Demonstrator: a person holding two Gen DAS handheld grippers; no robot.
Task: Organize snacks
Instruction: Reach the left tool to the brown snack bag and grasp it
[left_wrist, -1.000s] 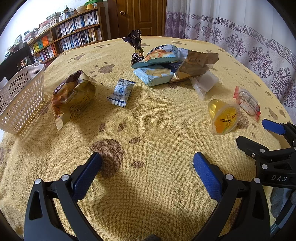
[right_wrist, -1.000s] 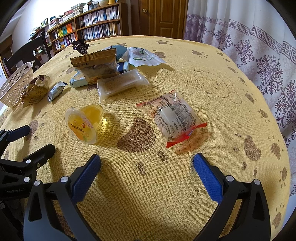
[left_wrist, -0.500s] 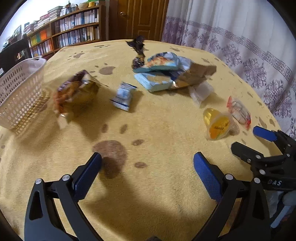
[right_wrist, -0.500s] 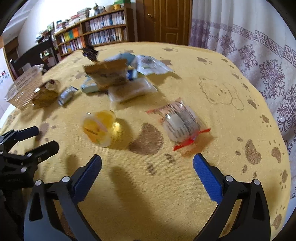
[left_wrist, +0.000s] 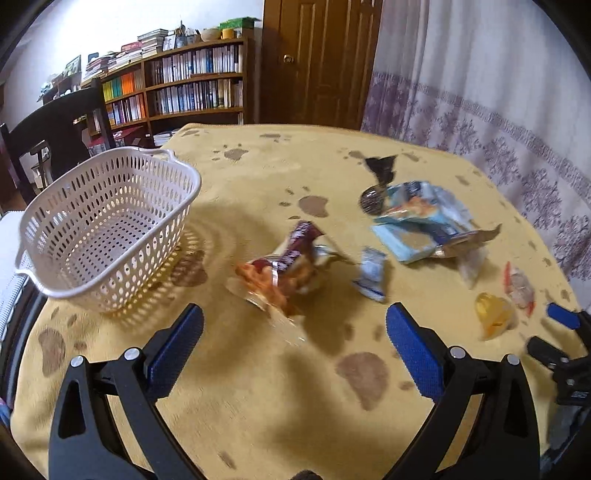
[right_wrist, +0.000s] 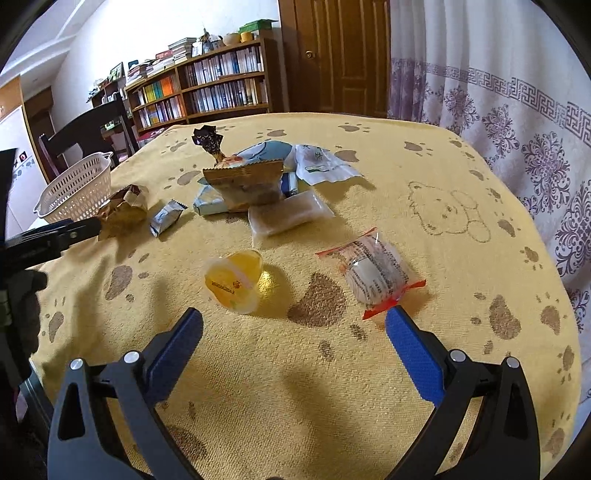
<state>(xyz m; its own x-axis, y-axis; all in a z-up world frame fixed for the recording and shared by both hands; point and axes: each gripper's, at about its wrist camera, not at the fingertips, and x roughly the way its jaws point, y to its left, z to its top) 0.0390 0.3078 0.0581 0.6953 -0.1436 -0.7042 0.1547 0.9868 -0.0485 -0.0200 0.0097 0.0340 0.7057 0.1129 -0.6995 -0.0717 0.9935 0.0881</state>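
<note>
motion-blurred snack packets

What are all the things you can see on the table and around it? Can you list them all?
basket: one, white, empty, table's left edge
brown snack bag: one, beside basket
small silver-blue packet: one, right of brown bag
jelly cup: one, yellow, on its side, near front
red-edged clear packet: one, right of jelly cup
snack pile: several packets, blue, tan, white, clear, table middle
tablecloth: one, yellow, paw prints
bookshelf: one, brown, behind
chair: one, dark, behind basket
left hand-held gripper: open, empty
right hand-held gripper: open, empty
</note>
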